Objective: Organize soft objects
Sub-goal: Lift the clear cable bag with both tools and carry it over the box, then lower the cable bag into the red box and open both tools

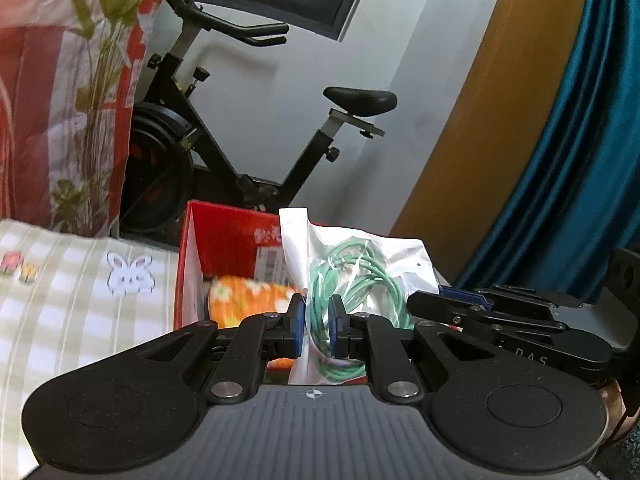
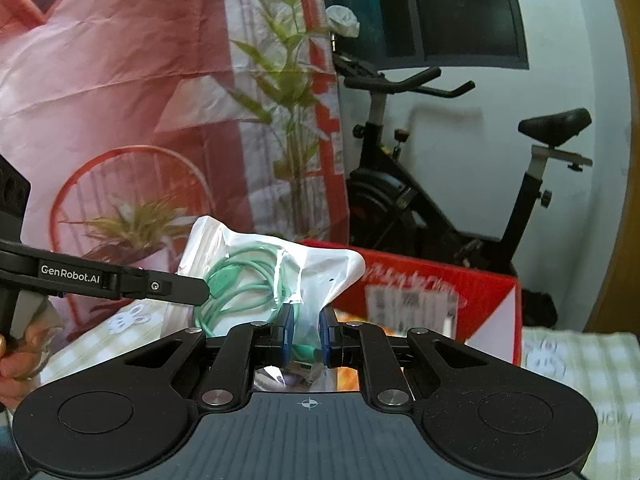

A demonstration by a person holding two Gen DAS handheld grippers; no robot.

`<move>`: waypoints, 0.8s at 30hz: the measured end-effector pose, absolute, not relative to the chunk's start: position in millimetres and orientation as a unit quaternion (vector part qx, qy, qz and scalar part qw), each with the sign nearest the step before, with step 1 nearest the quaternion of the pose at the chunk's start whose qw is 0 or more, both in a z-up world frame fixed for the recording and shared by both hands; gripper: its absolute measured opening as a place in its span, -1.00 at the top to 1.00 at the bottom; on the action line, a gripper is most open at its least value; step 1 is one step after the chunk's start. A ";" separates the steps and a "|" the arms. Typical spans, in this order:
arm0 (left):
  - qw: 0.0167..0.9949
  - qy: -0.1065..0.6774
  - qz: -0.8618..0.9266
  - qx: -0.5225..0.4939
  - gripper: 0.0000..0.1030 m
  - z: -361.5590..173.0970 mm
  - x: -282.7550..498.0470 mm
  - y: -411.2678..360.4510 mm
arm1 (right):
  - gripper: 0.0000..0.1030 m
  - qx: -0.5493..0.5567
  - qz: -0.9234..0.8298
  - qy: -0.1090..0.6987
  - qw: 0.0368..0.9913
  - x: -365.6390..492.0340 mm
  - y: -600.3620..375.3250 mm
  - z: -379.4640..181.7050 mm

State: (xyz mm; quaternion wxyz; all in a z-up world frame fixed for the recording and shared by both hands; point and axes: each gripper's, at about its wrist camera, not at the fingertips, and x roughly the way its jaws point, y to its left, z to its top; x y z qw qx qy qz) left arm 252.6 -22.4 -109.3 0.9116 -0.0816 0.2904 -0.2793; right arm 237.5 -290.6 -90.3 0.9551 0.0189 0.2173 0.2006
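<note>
A clear plastic bag [image 1: 360,256] with a coiled green cable inside is held up in the air between both grippers. My left gripper [image 1: 317,314] is shut on one side of the bag, its blue pads [image 1: 297,320] pressing the plastic. My right gripper [image 2: 306,322] is shut on the other side of the bag [image 2: 248,272]. Each gripper shows in the other's view, the right gripper [image 1: 436,300] at the bag's right edge and the left gripper [image 2: 200,290] at its left edge. Below and behind the bag, a red cardboard box [image 1: 224,228] holds an orange flowered cloth [image 1: 240,296].
A checked bedspread with a rabbit print [image 1: 80,292] lies left of the box. An exercise bike [image 1: 224,132] stands behind it by the white wall. A red and white flowered sheet [image 2: 140,92] hangs at the left. A blue curtain [image 1: 580,152] and a wooden panel [image 1: 480,120] are on the right.
</note>
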 end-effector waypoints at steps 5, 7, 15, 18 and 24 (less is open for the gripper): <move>0.908 0.311 -0.273 -0.062 0.74 -115.7 276.3 -32.9 | 0.75 0.033 0.199 0.232 0.952 275.9 -301.3 -108.1; 0.906 0.321 -0.271 -0.057 0.74 -121.8 282.4 -34.3 | 0.75 0.040 0.196 0.244 0.949 285.0 -304.3 -117.8; 0.891 0.366 -0.265 -0.035 0.70 -145.9 301.6 -45.4 | 0.75 0.035 0.188 0.294 0.937 308.4 -306.2 -149.1; 0.885 0.382 -0.264 -0.028 0.69 -152.2 305.0 -49.2 | 0.75 0.040 0.182 0.313 0.931 314.6 -306.4 -158.4; 0.877 0.401 -0.263 -0.010 0.66 -161.7 309.8 -53.8 | 0.74 0.033 0.169 0.342 0.924 317.2 -303.4 -168.9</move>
